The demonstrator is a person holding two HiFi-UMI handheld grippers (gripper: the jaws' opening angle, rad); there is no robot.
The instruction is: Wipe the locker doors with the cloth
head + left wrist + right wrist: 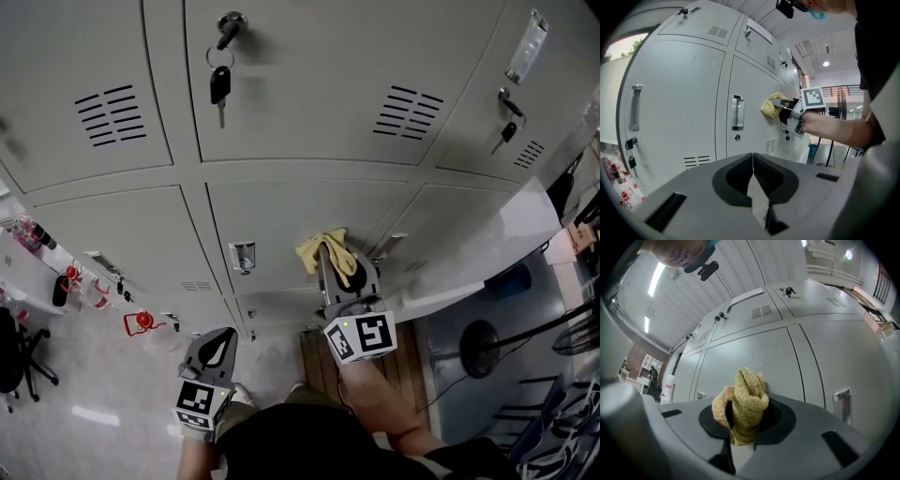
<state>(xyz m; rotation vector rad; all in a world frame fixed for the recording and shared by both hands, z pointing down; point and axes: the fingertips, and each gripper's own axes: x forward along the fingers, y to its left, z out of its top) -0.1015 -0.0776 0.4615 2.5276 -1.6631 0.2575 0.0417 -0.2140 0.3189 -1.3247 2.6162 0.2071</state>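
Note:
A yellow terry cloth is bunched in my right gripper, which is shut on it and presses it against a grey locker door in the lower row. In the right gripper view the cloth sticks out of the jaws of the right gripper, with the door just beyond. My left gripper hangs low at the left, shut and holding nothing, clear of the lockers. From the left gripper view its jaws meet, and the cloth shows on the door further along.
A key hangs from the lock of the upper middle door. A metal handle sits left of the cloth. A pale panel juts out at the right. A fan and cables stand on the floor at right, red items at left.

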